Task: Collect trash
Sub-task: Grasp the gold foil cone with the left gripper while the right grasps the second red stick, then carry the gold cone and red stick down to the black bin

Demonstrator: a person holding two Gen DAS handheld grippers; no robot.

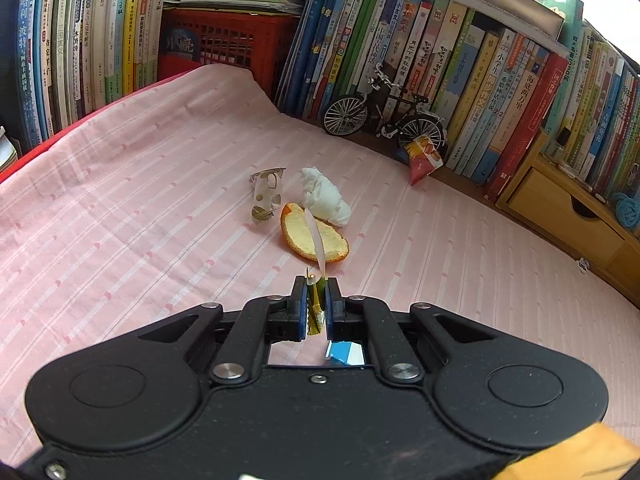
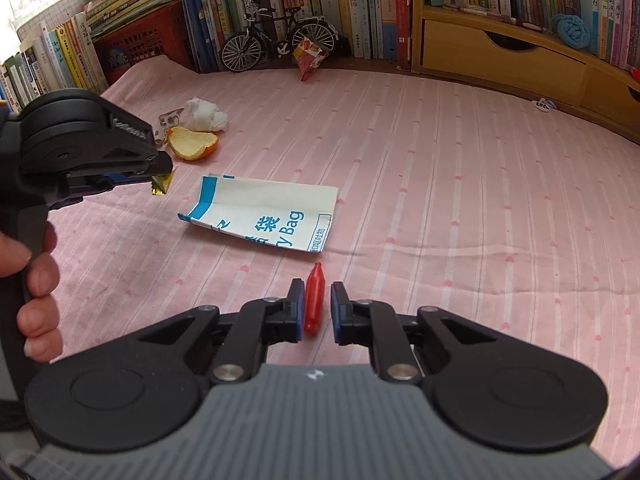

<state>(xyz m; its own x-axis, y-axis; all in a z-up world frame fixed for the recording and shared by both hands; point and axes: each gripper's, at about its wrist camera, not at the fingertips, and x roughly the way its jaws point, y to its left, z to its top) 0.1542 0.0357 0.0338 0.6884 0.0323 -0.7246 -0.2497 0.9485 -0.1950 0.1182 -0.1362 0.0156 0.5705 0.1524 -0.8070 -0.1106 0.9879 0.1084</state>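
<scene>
In the left wrist view my left gripper (image 1: 314,283) is shut on a small gold-and-green wrapper (image 1: 313,308), held above the pink cloth. A pale strip sticks forward from the wrapper. Beyond it lie an orange peel (image 1: 296,232), a crumpled white tissue (image 1: 325,197) and a clear spotted wrapper (image 1: 266,196). In the right wrist view my right gripper (image 2: 314,286) stands open around a small red tube-shaped piece (image 2: 314,304), which rests against the left pad. A white-and-blue paper bag (image 2: 264,216) lies flat just ahead. The left gripper (image 2: 162,176) hovers left of the bag.
A red snack packet (image 2: 309,55) leans by a toy bicycle (image 2: 276,38) at the back. Rows of books (image 1: 500,80), a red crate (image 1: 228,44) and a wooden drawer unit (image 2: 500,60) border the pink striped cloth (image 2: 460,200). A person's hand (image 2: 36,280) holds the left gripper's handle.
</scene>
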